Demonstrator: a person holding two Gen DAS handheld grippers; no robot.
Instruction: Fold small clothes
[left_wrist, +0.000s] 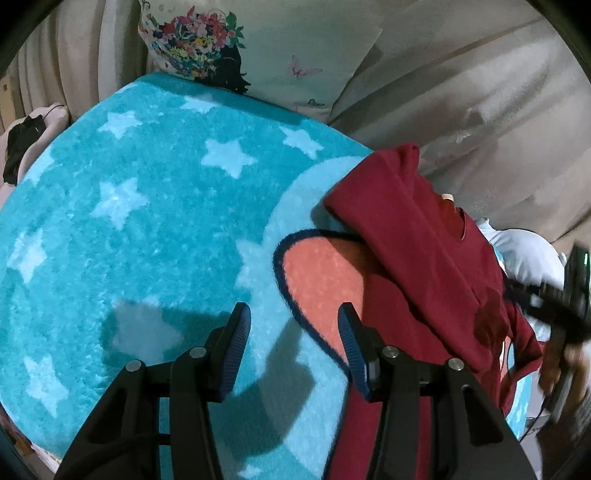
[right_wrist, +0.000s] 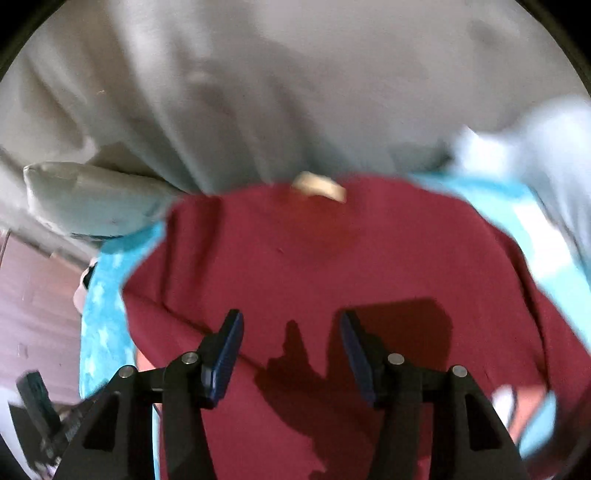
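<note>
Your left gripper (left_wrist: 293, 319) has its jaws wide apart and holds nothing; below it is the turquoise star rug (left_wrist: 147, 206), and the dark red shirt (left_wrist: 424, 258) lies just to its right, partly over an orange patch (left_wrist: 321, 273) of the rug. Your right gripper (right_wrist: 291, 325) is also wide and empty, directly above the shirt (right_wrist: 295, 251), which spreads ahead of its fingers. Beyond it hangs pale bedding (right_wrist: 258, 92).

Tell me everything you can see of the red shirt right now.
The dark red shirt is soft knit cloth, rumpled, partly folded over itself, lying on the turquoise star rug and over its orange patch. A pale label shows at its neckline. The left gripper and right gripper hover with jaws open, gripping nothing.
</note>
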